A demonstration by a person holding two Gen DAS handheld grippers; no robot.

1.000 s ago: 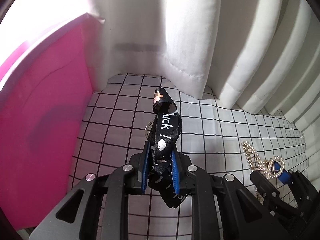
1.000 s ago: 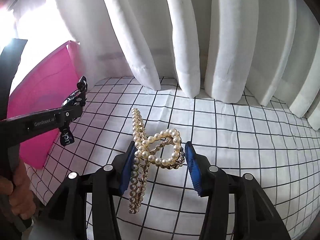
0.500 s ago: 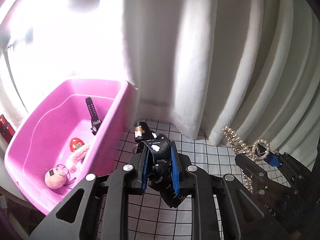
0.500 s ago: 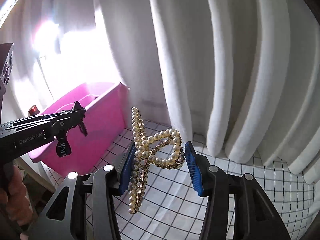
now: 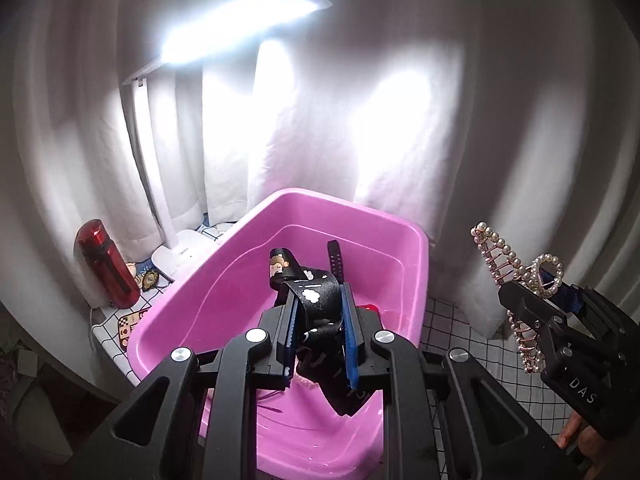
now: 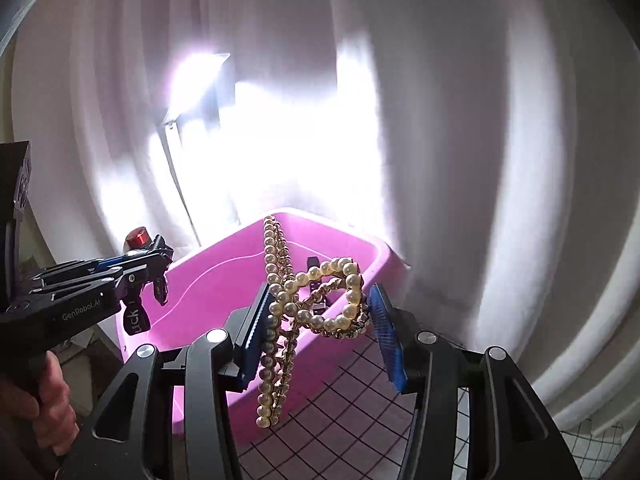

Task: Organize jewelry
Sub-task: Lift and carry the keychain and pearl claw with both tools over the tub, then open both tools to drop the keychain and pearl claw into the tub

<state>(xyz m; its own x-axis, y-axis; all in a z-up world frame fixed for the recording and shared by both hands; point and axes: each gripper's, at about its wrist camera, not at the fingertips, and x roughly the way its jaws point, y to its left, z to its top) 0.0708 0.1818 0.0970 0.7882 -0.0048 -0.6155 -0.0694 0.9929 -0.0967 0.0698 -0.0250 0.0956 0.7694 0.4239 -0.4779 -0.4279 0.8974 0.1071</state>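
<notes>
The left gripper (image 5: 318, 330) pinched a black printed strap (image 5: 316, 300) between its blue pads, and hung above the open pink tub (image 5: 224, 280). The strap's loose end drooped below the fingers, with white markings and a small cartoon face on it. Inside the tub lay a black watch band (image 5: 335, 258) against the far wall and a small red item, mostly hidden behind the gripper.

The right gripper (image 6: 320, 320) was closed on a pearl hair claw clip (image 6: 280, 304), gripping its looped pearl handles; the clip's long beaded jaw pointed up and down. It hovered near the tub's right edge, over a white cloth with a black grid (image 6: 352, 412).

Beyond the tub stood a lit white desk lamp (image 5: 176, 152), a red bottle (image 5: 106, 262) and white curtains (image 5: 500, 120).
</notes>
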